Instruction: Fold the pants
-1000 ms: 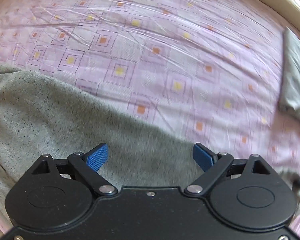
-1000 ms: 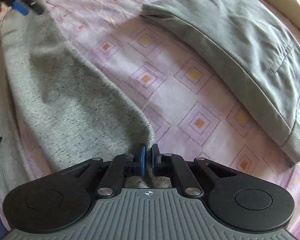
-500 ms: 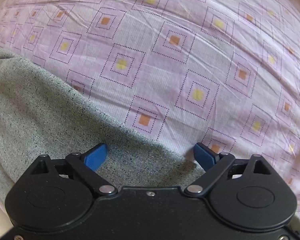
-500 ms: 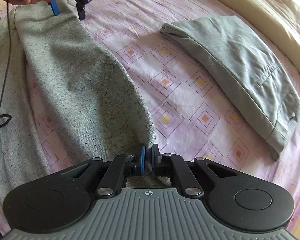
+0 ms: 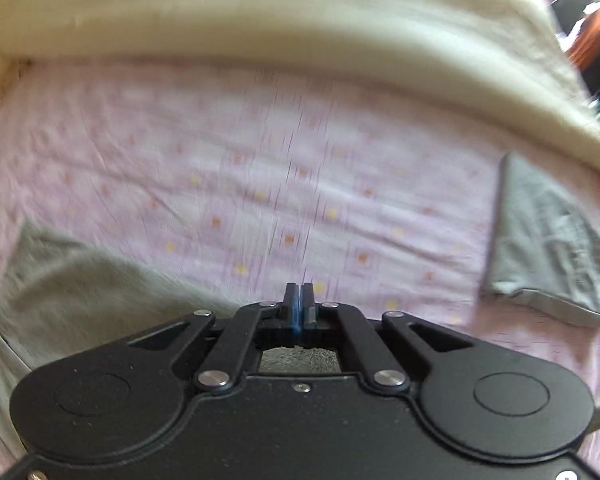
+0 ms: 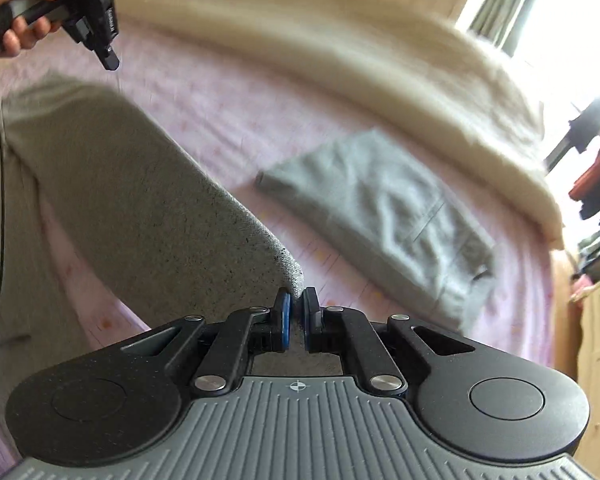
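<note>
A lilac bedsheet [image 5: 260, 168] with small orange and yellow squares covered the bed, a cream blanket [image 6: 340, 52] bunched along its far edge and a bright window beyond on the right. No writing was legible. The right gripper [image 6: 296, 312] pinched a corner of the speckled grey pants [image 6: 132, 192], spread at near left. The left gripper [image 5: 299, 308] was closed, holding nothing I could see. Folded grey trousers [image 6: 380, 208] lay at right.

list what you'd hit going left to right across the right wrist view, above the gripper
left gripper held in a hand → speckled grey pants → pink sheet → folded grey pants → cream blanket
</note>
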{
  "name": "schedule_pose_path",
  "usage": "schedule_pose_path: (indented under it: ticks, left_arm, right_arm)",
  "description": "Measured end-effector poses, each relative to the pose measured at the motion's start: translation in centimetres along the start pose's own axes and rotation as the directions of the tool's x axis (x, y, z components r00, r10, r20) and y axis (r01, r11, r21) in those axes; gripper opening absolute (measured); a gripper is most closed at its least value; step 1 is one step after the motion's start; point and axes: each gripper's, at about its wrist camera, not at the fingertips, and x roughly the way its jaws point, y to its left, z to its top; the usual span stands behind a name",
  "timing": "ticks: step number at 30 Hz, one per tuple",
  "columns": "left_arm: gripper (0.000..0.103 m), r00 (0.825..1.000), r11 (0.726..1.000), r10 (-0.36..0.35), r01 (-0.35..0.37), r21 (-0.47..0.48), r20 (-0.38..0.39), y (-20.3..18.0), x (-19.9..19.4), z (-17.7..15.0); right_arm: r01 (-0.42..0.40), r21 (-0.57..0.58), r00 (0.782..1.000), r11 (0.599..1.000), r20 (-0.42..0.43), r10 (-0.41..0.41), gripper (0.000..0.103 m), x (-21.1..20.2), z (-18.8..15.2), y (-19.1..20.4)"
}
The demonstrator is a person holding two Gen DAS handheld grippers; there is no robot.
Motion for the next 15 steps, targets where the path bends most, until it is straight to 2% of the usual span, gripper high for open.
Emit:
schedule_pose_path:
  ticks: [2,4,8,11,13,15]
  left_arm:
    - [0.0,0.999,0.999,-0.002,0.001,0.034,0.044,0.9,-3.1,-1.6]
    - [0.0,1.0,0.999,-0.001,0.0,0.045,0.026,2.5,-4.1,-4.6]
    - [0.002,0.995,0.997,0.012,-0.005,0.071,-0.101,5.0,-3.2,-11.6]
    - [0.002,0.979,0.997,0.045,-0.031,0.075,-0.2,6.3,-2.0,-16.3]
    - [0.007,0.966,0.998,0.047,-0.032,0.062,-0.255,6.7,-1.3,-18.4]
    - [0.007,0.953,0.999,0.029,-0.02,0.033,-0.302,7.0,-0.8,-19.7]
  right_arm:
    - [0.002,-0.001,0.999,1.0,0.039,-0.002,0.006,-2.4,-0.8,1.8]
    - [-0.026,0.007,0.999,1.0,0.033,0.026,0.006,-4.0,-2.4,4.3]
    - [-0.09,0.006,0.992,0.996,-0.086,0.09,0.006,-4.7,-6.7,10.0]
    - [-0.136,0.069,0.974,0.988,-0.174,0.146,0.006,-4.1,-9.7,13.4]
    - [-0.158,0.124,0.954,0.98,-0.236,0.184,0.007,-3.5,-11.0,15.2]
    - [-0.135,0.16,0.947,0.978,-0.268,0.175,0.007,-3.5,-11.7,16.6]
